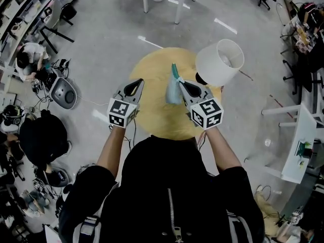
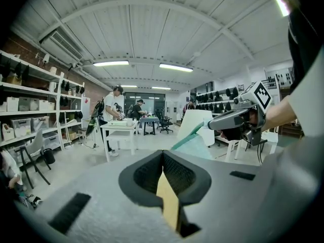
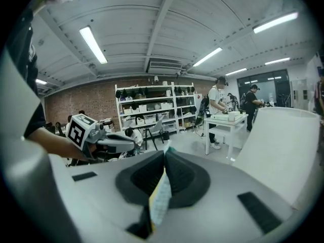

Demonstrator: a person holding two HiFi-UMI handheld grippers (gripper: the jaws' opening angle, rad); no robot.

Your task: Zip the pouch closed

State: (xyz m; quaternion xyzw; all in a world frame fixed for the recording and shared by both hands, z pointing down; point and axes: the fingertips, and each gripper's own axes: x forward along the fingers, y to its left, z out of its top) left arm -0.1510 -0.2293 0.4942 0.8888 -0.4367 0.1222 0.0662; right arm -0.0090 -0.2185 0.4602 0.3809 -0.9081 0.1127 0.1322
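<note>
Overhead, a person in a black top [image 1: 167, 196] stands at a round, yellow-tan counter [image 1: 157, 110] on a grey workshop floor, arms out with a tool in each hand. A white, drum-shaped lampshade [image 1: 218, 62] sits tilted at the counter's right rim, its open end turned up and away.

Over the middle of the counter, a flat, pale-blue fabric pouch [image 1: 173, 90] with a teal zip edge stands on end, the teal edge pointing away from the person. Whether its lower end touches the counter cannot be told. The left gripper view shows the pouch [image 2: 195, 145] side-on, with the lampshade pale behind it.

The right hand-held gripper [image 1: 183, 85] is clamped on the pouch's near side. Its own view shows the jaws pinched onto a thin strip of the pale-blue, patterned fabric [image 3: 161, 199] running edge-on between them.

The left hand-held gripper [image 1: 136, 84] hovers near the pouch on its left, apart from it, with its jaws pressed together. Both grippers point slightly downward and carry cubes printed with black-and-white square markers.
</note>
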